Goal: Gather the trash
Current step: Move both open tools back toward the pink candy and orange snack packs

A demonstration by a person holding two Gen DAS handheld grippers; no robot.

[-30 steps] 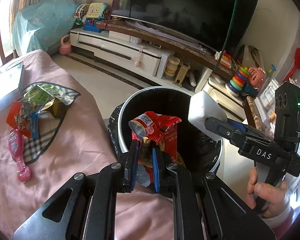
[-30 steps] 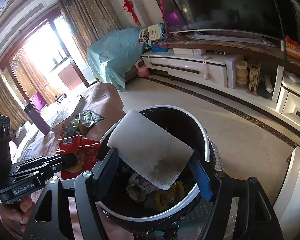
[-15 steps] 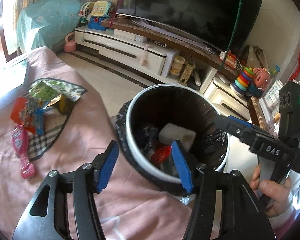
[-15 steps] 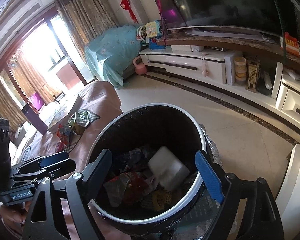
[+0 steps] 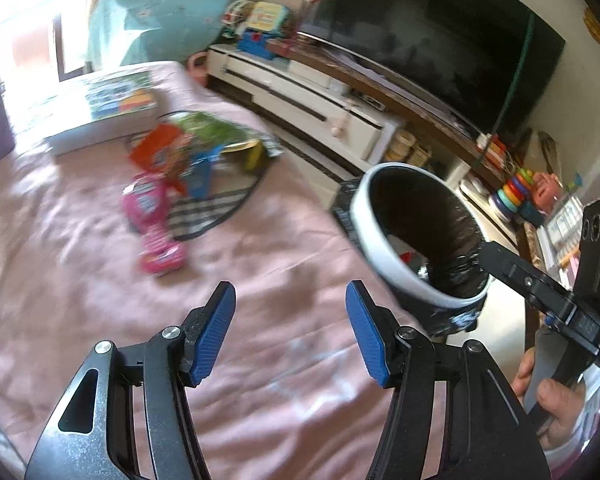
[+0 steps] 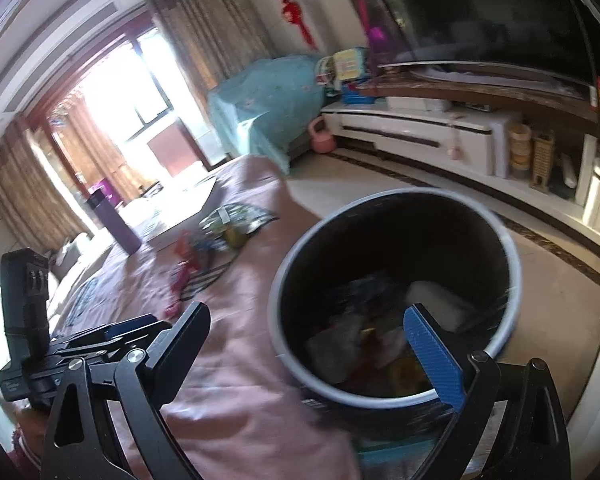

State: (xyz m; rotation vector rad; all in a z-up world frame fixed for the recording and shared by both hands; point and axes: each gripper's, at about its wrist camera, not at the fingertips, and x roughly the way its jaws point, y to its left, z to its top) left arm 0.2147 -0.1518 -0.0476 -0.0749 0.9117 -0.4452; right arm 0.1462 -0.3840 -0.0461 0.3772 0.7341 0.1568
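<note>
Both grippers' blue-padded fingers are spread wide, nothing held. Left gripper [image 5: 290, 332] sits over pink cloth [image 5: 80, 280], leftover colourful snack wrappers [image 5: 172, 168] upper left; right gripper [image 6: 320, 356] frames the white-rimmed black-lined trash bin [image 6: 512, 264], centre-right.

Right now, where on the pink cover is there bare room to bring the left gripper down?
Bare pink cover lies right ahead of the open left gripper, between the pink toy and the trash bin. It is crowded farther back, where wrappers lie heaped on the checked cloth beside the book.
</note>
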